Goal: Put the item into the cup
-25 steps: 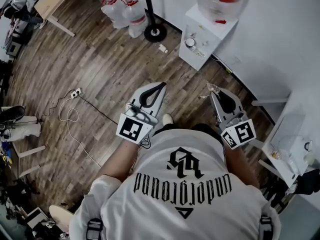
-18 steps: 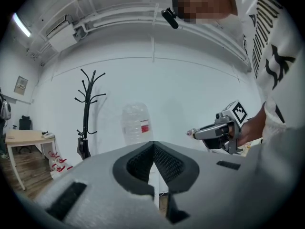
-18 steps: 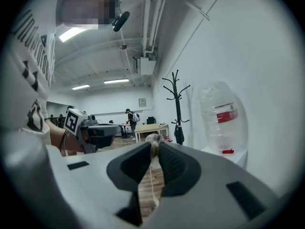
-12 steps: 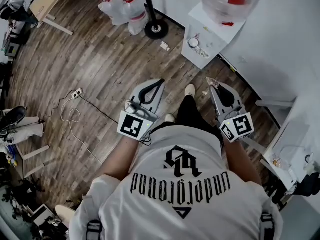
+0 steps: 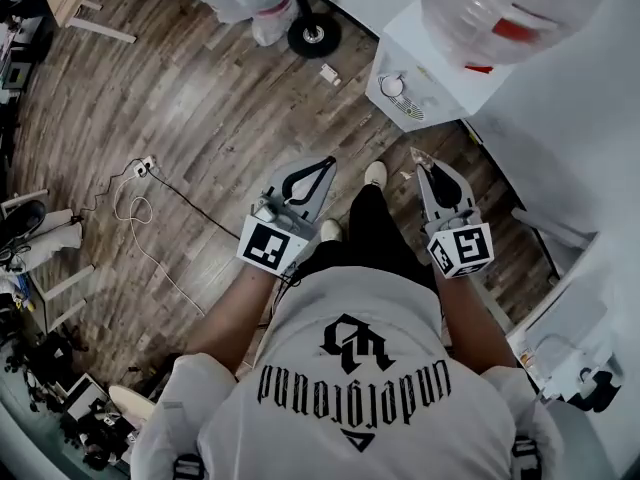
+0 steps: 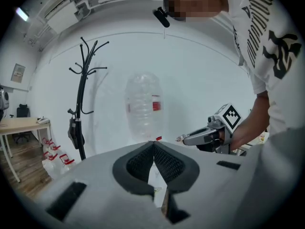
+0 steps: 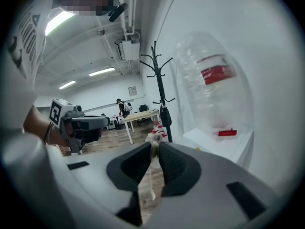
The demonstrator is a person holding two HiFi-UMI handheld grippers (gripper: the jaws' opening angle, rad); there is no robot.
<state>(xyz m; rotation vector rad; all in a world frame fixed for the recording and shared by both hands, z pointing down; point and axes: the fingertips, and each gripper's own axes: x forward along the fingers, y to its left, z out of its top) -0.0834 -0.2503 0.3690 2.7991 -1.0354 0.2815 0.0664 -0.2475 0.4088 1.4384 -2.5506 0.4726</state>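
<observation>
**Right gripper pinches the item, left gripper closed on nothing**

In the right gripper view the right gripper (image 7: 155, 148) has its 2 jaws nearly together at the centre of the frame. They pinch the item (image 7: 152, 138), a small pale crumpled packet that sticks up at the tips. A thin pale strip of it hangs down in the gap behind the pads.

In the left gripper view the left gripper (image 6: 153, 145) has its dark pads meeting at the tips, with nothing between them.

In the head view both grippers sit side by side at mid-frame, well apart, pointing toward the upper part of the picture. They are held out in front of a person in a white T-shirt (image 5: 370, 388) with black print. One white shoe (image 5: 376, 173) shows between them on the wooden floor (image 5: 200, 98).

A white water dispenser (image 5: 440, 63) stands at the upper right, with a large clear bottle (image 5: 510, 8) upended on it, near the right gripper's tips. The round base of a coat stand (image 5: 313, 35) lies at the top centre. A power strip (image 5: 146, 166) with a looping cable is at the left.
</observation>
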